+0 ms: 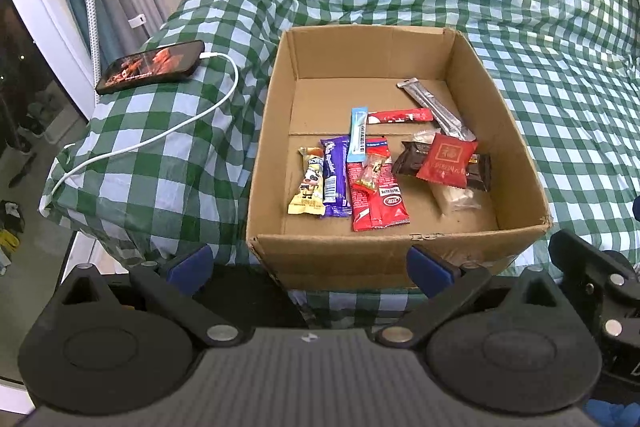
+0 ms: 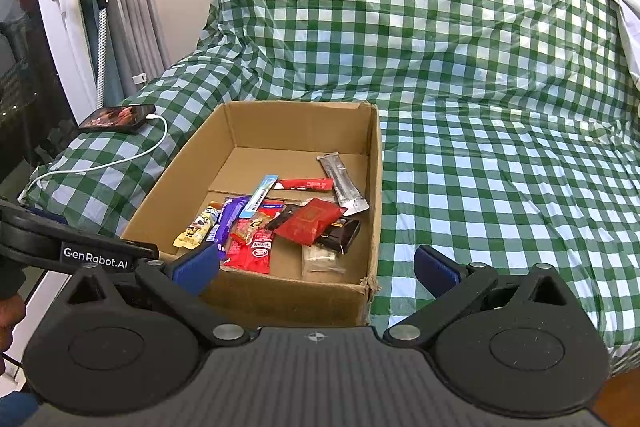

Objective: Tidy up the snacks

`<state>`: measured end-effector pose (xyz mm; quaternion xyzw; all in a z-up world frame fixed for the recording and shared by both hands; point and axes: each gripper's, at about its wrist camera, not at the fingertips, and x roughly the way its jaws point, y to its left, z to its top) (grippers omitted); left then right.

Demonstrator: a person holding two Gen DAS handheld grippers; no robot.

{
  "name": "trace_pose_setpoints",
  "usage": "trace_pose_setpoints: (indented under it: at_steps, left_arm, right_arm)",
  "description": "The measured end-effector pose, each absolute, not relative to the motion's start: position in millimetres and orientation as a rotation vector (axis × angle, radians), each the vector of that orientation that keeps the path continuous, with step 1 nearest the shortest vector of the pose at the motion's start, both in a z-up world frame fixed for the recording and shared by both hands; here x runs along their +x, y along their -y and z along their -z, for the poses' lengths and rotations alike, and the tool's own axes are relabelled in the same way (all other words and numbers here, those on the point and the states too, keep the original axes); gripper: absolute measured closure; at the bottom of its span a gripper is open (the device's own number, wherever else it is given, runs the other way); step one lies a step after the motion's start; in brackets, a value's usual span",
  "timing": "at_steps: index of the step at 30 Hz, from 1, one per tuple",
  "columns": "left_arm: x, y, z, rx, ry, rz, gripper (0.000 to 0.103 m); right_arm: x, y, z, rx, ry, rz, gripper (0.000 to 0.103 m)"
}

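Snacks gathered inside the open cardboard box (image 1: 400, 163), centre of both views, on a bed (image 1: 520, 7) draped in green-and-white checked cloth; none visible out on the cloth. Left gripper (image 1: 310, 269) and right gripper (image 2: 316, 267) both held back at the box's near wall, jaws spread wide, grasping nothing. Fits either a loose heap awaiting sorting or a collection already dropped in, so no telling which. For any pick inside: better to come down from above the rim, close on a wrapper's crimped end or long edge, lift clear of the neighbours. Yellow wafer pack (image 1: 307, 183) and purple bar (image 1: 335, 179) side by side at centre-left, glossy film, flat and slippery by the look. Red sachets (image 1: 378, 203) overlapping, thin and floppy, with a small twisted candy (image 1: 370, 175) on top. Red square pouch (image 1: 446, 159) puffed like a pillow, lying over a dark brown packet (image 1: 408, 157). Silver stick (image 1: 436, 109) and light blue stick (image 1: 357, 135) narrow, stiff-edged. Box walls matte, corrugated, frayed at the near right corner. Phone (image 1: 154, 67) on a white cable (image 1: 160, 139) at left.
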<state>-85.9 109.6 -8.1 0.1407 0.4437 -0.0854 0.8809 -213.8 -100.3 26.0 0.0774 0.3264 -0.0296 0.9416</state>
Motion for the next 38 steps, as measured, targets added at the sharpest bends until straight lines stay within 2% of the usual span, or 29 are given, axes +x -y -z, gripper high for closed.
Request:
trace_pose_setpoints:
  at_steps: [38]
  left_arm:
    - [-87.1, -108.9, 2.2, 0.31, -0.9, 0.141, 0.0]
  right_arm:
    - [-209.3, 99.6, -25.7, 0.156, -0.663, 0.048, 0.001]
